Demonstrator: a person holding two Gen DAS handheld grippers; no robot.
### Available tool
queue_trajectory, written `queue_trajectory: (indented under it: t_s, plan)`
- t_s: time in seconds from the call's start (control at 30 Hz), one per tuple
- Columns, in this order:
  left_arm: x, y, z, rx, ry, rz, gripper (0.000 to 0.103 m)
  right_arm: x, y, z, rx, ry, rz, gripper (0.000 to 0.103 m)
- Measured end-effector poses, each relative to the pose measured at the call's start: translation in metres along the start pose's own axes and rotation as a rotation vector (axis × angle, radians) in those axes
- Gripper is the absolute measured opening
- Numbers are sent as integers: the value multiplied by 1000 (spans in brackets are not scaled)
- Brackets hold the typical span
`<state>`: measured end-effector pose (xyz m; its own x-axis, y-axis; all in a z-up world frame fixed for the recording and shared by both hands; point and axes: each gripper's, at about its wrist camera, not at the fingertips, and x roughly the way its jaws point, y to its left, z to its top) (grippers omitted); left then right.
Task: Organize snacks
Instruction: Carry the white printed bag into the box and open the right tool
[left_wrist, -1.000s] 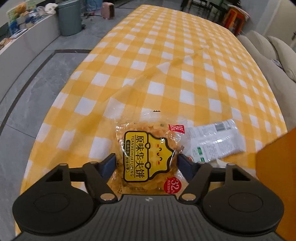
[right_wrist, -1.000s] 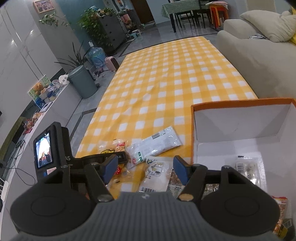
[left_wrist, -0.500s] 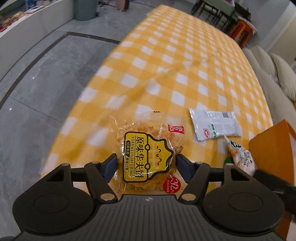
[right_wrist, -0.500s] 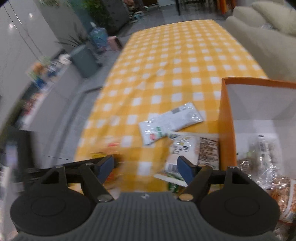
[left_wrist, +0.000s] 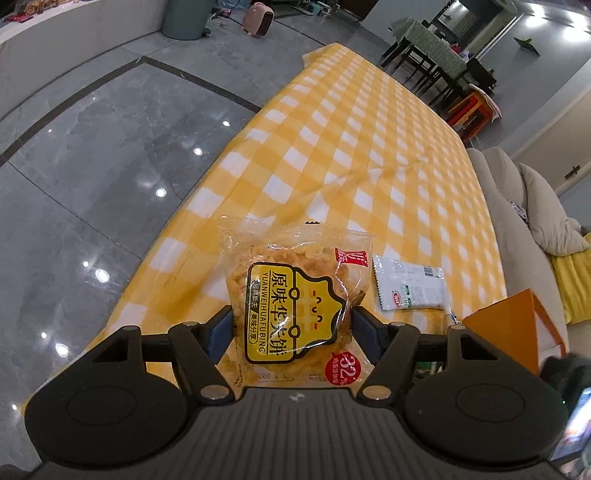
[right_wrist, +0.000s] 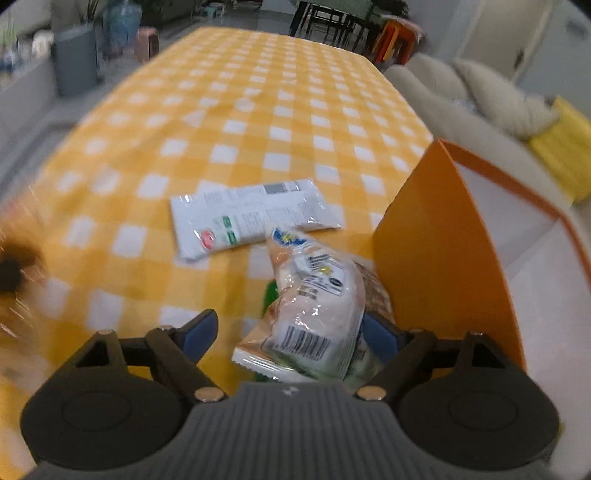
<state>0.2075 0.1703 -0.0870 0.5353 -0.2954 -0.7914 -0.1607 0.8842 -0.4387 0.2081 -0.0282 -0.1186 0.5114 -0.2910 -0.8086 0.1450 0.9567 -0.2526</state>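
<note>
A clear packet with a yellow label (left_wrist: 295, 266), holding a golden waffle cake, sits between the pads of my left gripper (left_wrist: 291, 321), which is shut on its sides above the yellow checked tablecloth (left_wrist: 369, 147). My right gripper (right_wrist: 290, 330) hangs low over a pale bread packet (right_wrist: 317, 295) that leans beside the orange box (right_wrist: 436, 229). Its jaws are opening; the right finger is behind the packet and the left finger stands well clear. A flat white packet (right_wrist: 251, 218) lies on the cloth just beyond; the left wrist view shows this white packet (left_wrist: 408, 288) too.
The orange box (left_wrist: 513, 332) has white inner walls and stands at the table's right end. A green wrapper (right_wrist: 269, 295) and a brown packet (right_wrist: 373, 284) lie under the bread packet. A beige sofa (right_wrist: 461, 88) runs along the right; grey floor (left_wrist: 92, 166) drops off left.
My left gripper has carried the yellow-label packet sideways, still gripped. My right gripper has come down from over the box to the bread packet beside it, and its jaws have widened.
</note>
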Motion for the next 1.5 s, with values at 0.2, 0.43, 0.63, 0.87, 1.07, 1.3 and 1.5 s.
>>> queue_trajectory:
  t_s: [0.2,0.43,0.63,0.87,1.07,1.3,1.5]
  plan:
    - [-13,7,5,-30,-25,-64,78,-4,-12,-14,69,-51,57,55]
    - [-20,16,10,-54,-51,-67,78,-25,-5,-24,13,-22,362,93]
    - [-21,19,10,-48,-59,-65,78,-21,-40,-13,185,-35,516,100]
    - [-15,14,8,-6,-42,-47,78,15,-40,12,61,77,451,100]
    - [-2,12,4,14,-13,-49,78,26,-22,8,6,91,428,100]
    - [4,8,3,40,7,-62,78,22,-31,3,74,41,452,67]
    - [3,7,2,45,15,-55,78,15,-42,7,99,37,466,59]
